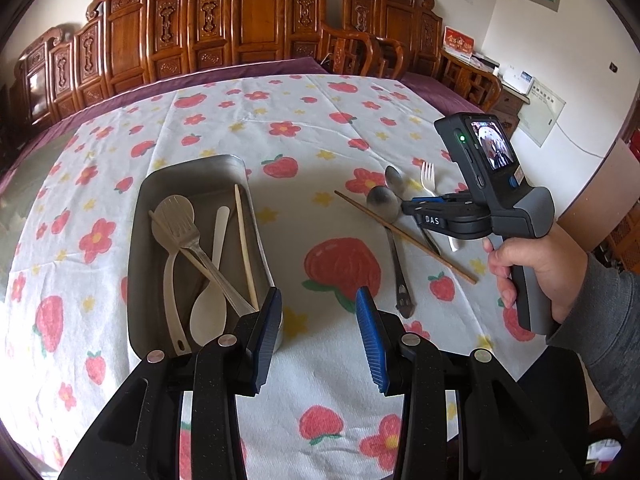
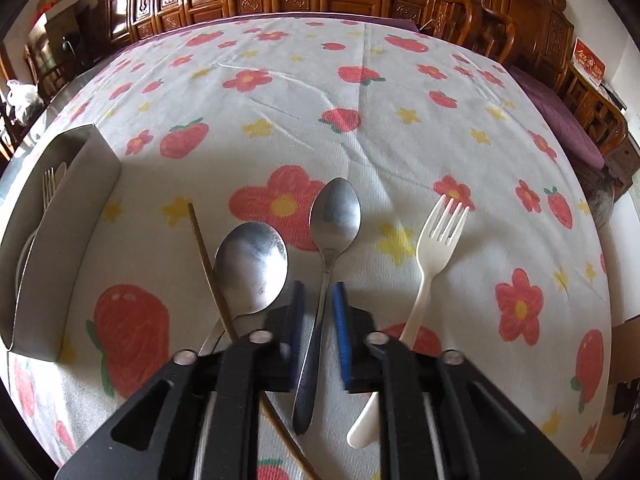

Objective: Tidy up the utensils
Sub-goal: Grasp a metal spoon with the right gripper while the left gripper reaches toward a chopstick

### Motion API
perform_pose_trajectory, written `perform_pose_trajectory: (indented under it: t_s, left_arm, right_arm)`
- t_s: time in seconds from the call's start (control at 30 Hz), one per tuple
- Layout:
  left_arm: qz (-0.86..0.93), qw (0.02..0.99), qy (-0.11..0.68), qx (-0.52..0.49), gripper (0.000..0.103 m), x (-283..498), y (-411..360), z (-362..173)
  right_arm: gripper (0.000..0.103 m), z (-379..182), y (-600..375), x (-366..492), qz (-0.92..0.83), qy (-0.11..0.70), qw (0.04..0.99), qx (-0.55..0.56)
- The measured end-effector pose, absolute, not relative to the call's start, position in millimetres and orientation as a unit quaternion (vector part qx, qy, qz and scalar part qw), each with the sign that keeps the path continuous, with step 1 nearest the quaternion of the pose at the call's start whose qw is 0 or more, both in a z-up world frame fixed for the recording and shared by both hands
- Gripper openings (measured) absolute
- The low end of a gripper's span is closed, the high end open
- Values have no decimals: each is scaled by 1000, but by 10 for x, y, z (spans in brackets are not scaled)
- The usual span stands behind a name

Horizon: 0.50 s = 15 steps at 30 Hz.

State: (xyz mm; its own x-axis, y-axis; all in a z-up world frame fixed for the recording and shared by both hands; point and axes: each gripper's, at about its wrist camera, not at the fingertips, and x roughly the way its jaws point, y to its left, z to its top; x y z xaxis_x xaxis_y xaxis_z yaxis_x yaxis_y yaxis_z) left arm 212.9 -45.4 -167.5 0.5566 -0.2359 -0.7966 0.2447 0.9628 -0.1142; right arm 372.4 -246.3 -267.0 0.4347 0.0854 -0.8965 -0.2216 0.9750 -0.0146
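A metal tray (image 1: 140, 240) on the flowered cloth holds a slotted spatula (image 1: 174, 210), a metal fork, a white spoon (image 1: 208, 312) and a chopstick (image 1: 245, 240). My left gripper (image 1: 318, 308) is open and empty beside the tray's near right corner. My right gripper (image 2: 320, 300) straddles the handle of a small metal spoon (image 2: 336, 210), blue pads close to it on both sides with small gaps. A large metal spoon (image 2: 252, 264), a brown chopstick (image 2: 204, 248) and a white plastic fork (image 2: 440, 232) lie beside it.
The tray also shows at the left of the right wrist view (image 2: 60, 240). Carved wooden chairs (image 1: 248, 20) line the far side of the table. A purple cloth (image 2: 560, 116) edges the table.
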Motion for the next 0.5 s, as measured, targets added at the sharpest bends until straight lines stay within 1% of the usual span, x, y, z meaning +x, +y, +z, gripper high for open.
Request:
perform_pose_trajectory:
  t_s: [0.27,0.5]
  left_arm:
    - [-135,880,455,11,37,2137,-528,-1711]
    - [-139,875,464,23,37,2200,-781,-1781]
  right_arm:
    - [3,-2602,-2530,3647,109,518,847,-52]
    - [3,-2206,-2697,3400,139,479,866,-45]
